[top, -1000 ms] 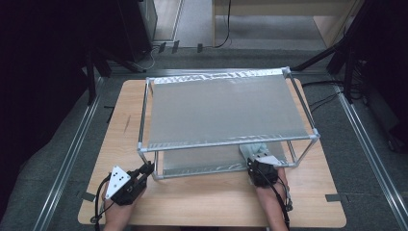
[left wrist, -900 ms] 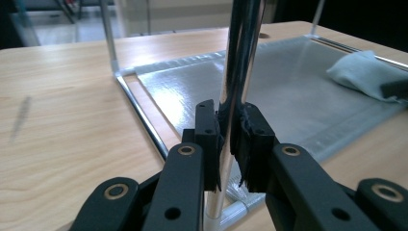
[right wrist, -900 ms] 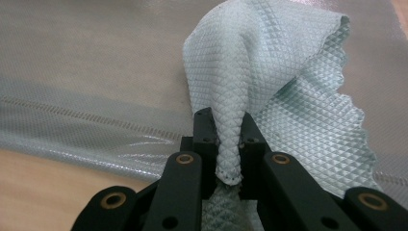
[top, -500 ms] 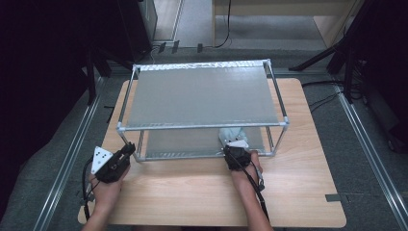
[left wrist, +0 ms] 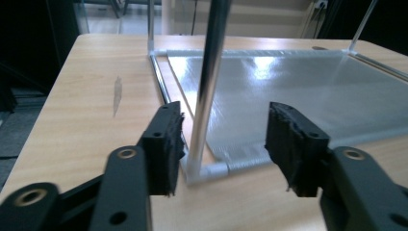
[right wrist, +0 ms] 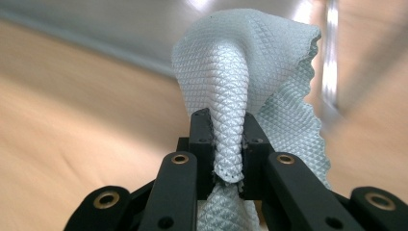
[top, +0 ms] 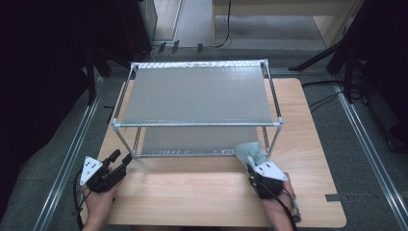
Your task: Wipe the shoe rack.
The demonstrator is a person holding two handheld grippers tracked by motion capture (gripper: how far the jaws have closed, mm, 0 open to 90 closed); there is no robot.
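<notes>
Around the rack post point(left wrist: 208, 86), left hand-held gripper point(left wrist: 223, 139) jaws newly parted.

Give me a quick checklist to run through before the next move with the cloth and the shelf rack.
1. Right gripper clamped on the textured cloth: ok.
2. Left gripper released; jaws have just been opening, the rack's corner post between them, untouched: ok.
3. Wire shelf rack standing on the wooden table: ok.
4. Cloth clear of the rack's frame: cannot tell.
5. Lower shelf bare for wiping: ok.
</notes>
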